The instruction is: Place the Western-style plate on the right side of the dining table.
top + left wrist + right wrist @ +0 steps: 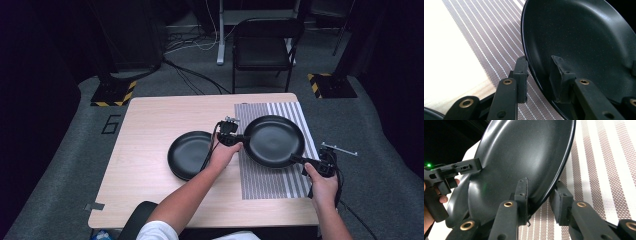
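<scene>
On the wooden surface [150, 130], a large black plate [274, 140] sat over the striped placemat [272, 180] toward the right side, gripped at two opposite edges. The left gripper [239, 138] met its left rim; in the left gripper view the left gripper [537, 77] had one finger outside the rim and the other inside the bowl of the plate [584, 42], both pressed against the rim, with the placemat [486, 37] running beneath. The right gripper [300, 161] held the near right rim; in the right gripper view the right gripper [540, 200] had its fingers clamped on either side of the plate [524, 152] edge, which appeared tilted up off the striped placemat [604, 170]. Farther off in that view, the left gripper [477, 165] pinched the opposite rim, with a green light glowing on its body. A second, smaller black plate [189, 155] lay flat on the bare wood just left of the placemat, partly crossed by the person's left hand [222, 154]. Beyond the far edge of the surface stood a black folding chair [262, 47] on the grey carpet.
</scene>
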`<state>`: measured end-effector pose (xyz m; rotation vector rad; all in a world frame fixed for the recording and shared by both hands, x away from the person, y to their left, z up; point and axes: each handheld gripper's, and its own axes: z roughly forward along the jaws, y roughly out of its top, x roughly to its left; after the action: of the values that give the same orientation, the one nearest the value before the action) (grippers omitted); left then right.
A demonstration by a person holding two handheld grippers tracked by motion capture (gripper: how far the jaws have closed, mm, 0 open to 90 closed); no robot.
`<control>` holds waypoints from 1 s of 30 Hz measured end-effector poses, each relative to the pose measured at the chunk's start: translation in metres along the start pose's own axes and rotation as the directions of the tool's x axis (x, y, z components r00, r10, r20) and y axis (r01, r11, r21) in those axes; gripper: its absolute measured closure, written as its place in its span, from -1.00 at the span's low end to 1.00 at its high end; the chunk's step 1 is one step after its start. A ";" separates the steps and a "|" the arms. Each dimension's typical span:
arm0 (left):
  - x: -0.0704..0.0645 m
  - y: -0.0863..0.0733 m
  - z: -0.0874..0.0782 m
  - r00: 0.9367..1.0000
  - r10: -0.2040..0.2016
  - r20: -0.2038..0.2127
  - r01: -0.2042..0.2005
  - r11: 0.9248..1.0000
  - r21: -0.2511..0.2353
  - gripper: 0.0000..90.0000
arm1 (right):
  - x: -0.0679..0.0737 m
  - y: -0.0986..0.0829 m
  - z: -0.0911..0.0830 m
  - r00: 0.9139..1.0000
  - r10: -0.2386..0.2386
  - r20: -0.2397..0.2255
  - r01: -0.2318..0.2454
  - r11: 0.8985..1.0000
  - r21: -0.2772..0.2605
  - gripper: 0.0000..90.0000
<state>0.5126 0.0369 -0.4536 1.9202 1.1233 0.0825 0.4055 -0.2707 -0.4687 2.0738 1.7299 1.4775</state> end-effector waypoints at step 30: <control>0.005 -0.007 0.034 0.999 -0.032 0.001 0.032 0.999 0.043 0.50 | -0.022 -0.005 0.010 0.998 0.048 0.036 -0.049 0.999 0.020 0.53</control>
<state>0.5269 0.0197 -0.4812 1.9394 1.1625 0.0393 0.4108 -0.2816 -0.4903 2.1530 1.7013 1.4320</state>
